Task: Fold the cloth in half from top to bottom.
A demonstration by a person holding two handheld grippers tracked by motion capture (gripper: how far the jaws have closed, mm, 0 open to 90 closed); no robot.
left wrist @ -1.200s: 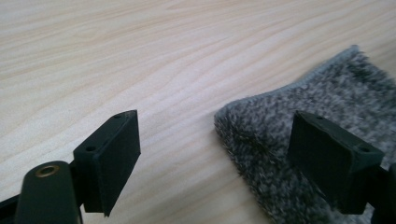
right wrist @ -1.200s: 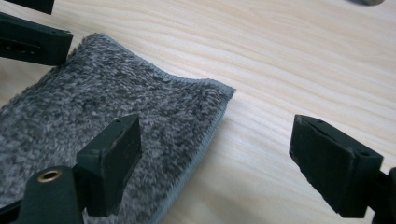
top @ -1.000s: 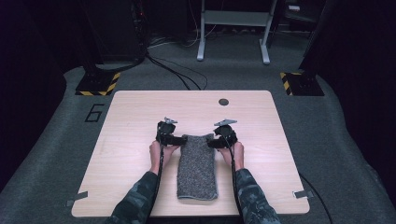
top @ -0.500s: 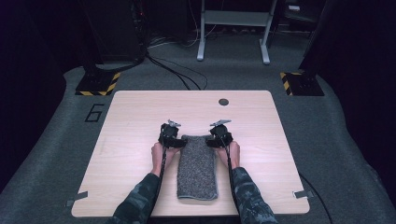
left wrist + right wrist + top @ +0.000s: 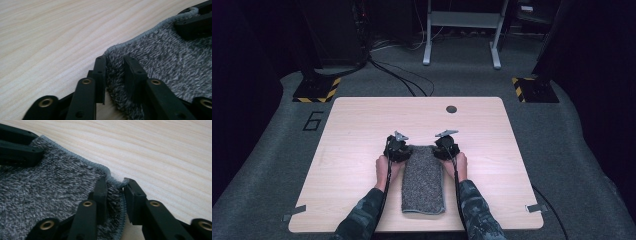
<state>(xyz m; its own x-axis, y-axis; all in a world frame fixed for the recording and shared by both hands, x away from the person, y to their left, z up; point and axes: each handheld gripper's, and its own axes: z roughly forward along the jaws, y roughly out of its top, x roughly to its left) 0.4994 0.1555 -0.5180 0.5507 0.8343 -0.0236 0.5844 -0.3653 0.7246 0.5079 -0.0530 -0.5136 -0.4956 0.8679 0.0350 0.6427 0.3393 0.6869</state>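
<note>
A grey terry towel [image 5: 423, 182], folded into a long strip, lies on the wooden table [image 5: 362, 125] and runs from the middle toward the front edge. My left gripper [image 5: 398, 148] sits at its far left corner and my right gripper [image 5: 446, 146] at its far right corner. In the left gripper view the jaws [image 5: 115, 67] have just been closing and pinch the corner pile of the towel [image 5: 170, 62]. In the right gripper view the jaws [image 5: 115, 187] have also just been closing, and the towel's [image 5: 50, 190] hem bunches up between them.
A dark round grommet [image 5: 451, 109] sits near the table's far edge. Tape marks [image 5: 293, 214] stick out at the front corners. Stand bases with yellow-black stripes [image 5: 316, 91] and cables lie on the grey floor beyond the table.
Both grippers' jaws have narrowed onto the towel's far corners. The two hands have drawn slightly inward toward each other. The towel has stayed flat.
</note>
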